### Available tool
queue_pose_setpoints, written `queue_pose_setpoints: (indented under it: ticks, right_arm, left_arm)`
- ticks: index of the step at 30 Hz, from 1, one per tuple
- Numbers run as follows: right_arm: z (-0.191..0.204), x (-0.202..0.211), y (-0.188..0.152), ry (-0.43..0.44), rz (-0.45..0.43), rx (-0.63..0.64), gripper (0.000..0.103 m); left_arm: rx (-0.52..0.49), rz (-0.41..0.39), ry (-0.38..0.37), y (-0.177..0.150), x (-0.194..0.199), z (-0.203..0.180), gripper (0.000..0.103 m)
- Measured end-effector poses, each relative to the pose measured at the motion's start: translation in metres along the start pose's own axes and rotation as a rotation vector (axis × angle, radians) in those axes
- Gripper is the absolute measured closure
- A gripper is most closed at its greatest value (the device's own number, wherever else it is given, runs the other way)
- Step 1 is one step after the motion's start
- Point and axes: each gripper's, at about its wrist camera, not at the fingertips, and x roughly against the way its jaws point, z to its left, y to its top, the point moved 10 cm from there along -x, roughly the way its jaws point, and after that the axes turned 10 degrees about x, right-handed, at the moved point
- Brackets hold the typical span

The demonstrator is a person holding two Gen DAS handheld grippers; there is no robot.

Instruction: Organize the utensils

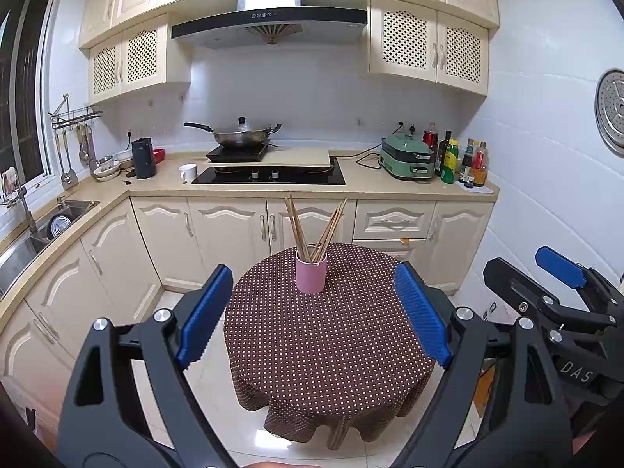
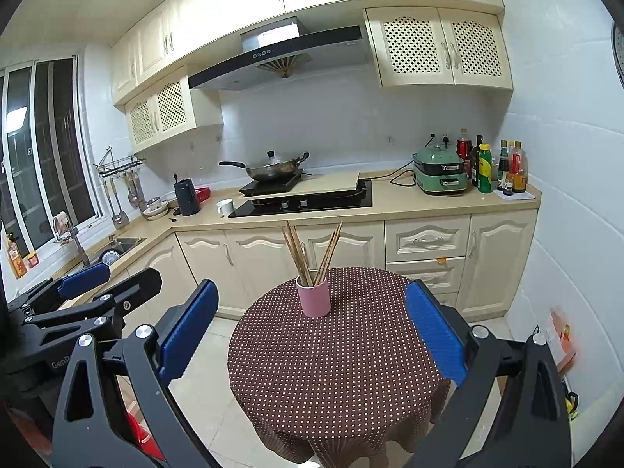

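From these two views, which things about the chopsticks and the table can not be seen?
- Lower ends of the chopsticks: both views, hidden inside the pink cup.
- Exact chopstick count: both views, the sticks overlap and are too thin.
- Table legs: both views, covered by the dotted tablecloth.
- Table's near edge: right wrist view, cut off at the bottom.

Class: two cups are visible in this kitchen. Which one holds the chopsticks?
The pink cup on the dotted tablecloth holds the chopsticks; the white mug on the counter beside the stove holds none.
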Motion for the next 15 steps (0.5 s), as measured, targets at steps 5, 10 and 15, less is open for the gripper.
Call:
queue_pose_setpoints:
  ticks: [5,10,15]
  right_arm:
    - [-0.0014,0.0009,-0.0013,-0.006,0.003,-0.005,0.01]
    - [-0.0004,0.0024,-0.0026,-0.006,0.006,-0.014,0.01]
    - [0.0009,0.0024,-0.0036,-0.017,0.014,-0.008,0.01]
  left_arm:
    - [-0.002,0.0,-0.01,-0.0022,0.0008,0.0002,0.019]
    - [-0.009,0.012,-0.013,-0.0056,0.0008,0.0005,0.019]
    - [-0.007,0.023,-0.016,-0.0083,-0.0009,0.0017,0.019]
